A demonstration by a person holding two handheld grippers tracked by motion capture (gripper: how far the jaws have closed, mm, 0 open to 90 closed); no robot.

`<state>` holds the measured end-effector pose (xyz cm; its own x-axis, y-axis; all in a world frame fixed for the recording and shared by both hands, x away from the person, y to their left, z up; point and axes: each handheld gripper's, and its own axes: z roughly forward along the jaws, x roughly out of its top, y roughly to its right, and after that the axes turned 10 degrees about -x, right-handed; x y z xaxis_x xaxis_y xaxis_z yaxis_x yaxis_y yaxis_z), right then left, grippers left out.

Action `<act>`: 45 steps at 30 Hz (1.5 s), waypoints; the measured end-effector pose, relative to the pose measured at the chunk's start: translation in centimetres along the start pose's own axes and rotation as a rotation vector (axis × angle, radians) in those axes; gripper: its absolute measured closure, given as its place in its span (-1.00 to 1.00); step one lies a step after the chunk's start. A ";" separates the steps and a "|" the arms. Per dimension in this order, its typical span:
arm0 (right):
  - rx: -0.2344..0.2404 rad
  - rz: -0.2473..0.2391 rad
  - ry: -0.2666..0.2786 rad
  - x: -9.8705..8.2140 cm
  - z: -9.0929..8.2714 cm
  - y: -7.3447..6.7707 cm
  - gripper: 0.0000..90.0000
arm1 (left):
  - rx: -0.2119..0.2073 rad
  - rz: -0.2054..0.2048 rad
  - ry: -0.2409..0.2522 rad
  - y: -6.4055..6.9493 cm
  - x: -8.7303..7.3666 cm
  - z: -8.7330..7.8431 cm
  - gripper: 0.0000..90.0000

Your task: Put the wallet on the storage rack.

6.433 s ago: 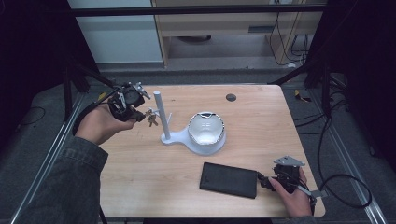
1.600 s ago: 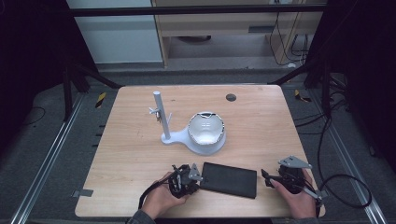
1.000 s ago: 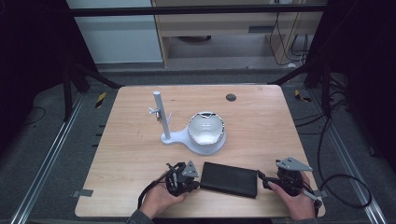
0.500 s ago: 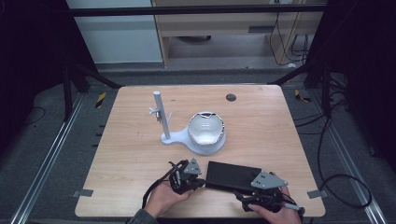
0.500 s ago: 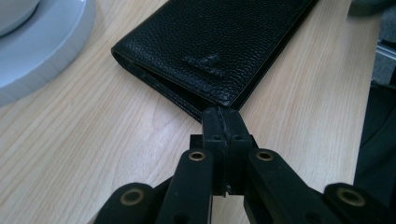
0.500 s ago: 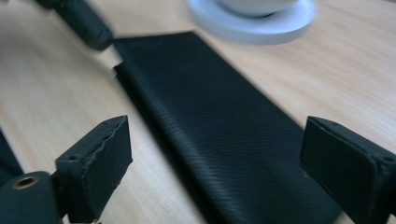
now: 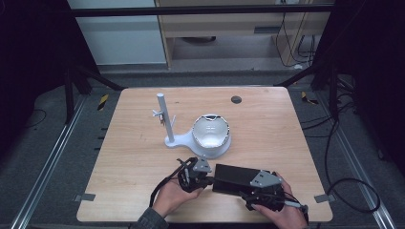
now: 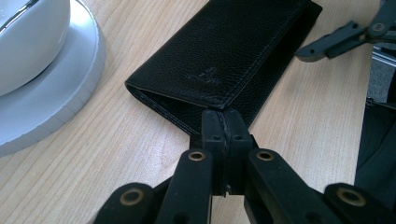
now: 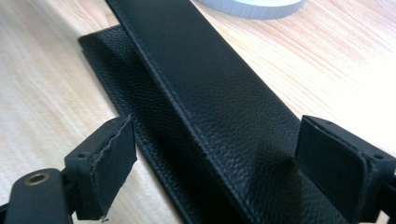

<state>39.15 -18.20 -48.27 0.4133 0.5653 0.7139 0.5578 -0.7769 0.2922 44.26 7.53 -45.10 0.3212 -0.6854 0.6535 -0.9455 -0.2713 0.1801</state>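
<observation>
Wallet [image 7: 236, 178] edge meets closed left tool [image 8: 225, 122]; right tool [image 9: 224, 172] straddles it.

Light falls evenly from above on the wooden table [image 7: 143, 157] in the high view, while the floor and room around it sink into near black. That picture is soft and slightly grainy. Both gripper views are bright and warm. The black leather wallet [image 8: 233, 56] shows crisp grain there, with a soft sheen. The white bowl [image 8: 28, 37] glares, nearly blown out.

Wooden table [image 7: 143, 162] carries wallet [image 7: 234, 177] and white stand [image 7: 200, 138].
</observation>
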 end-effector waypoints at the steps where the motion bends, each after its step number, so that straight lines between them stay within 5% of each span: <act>1: 0.000 0.000 0.000 0.0 0.0 0.0 -0.71 | 0.000 0.000 0.000 0.0 0.0 0.0 0.99; 29: -0.023 -0.011 -0.068 1.2 1.7 0.3 -0.71 | 0.004 -0.002 -0.004 -0.3 0.9 -0.2 0.98; 38: -0.023 -0.100 -0.100 2.1 1.9 0.3 -0.51 | 0.011 -0.007 0.002 -0.5 1.3 -0.5 0.97; 45: -0.026 -0.114 -0.101 2.3 2.1 0.5 -0.33 | 0.013 -0.010 0.007 -0.7 1.7 -0.7 0.97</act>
<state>41.84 -16.69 -47.84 0.4194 0.6741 0.6080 0.5870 -0.7123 0.3848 45.43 7.03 -43.55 0.3303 -0.6779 0.6568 -0.9414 -0.2871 0.1770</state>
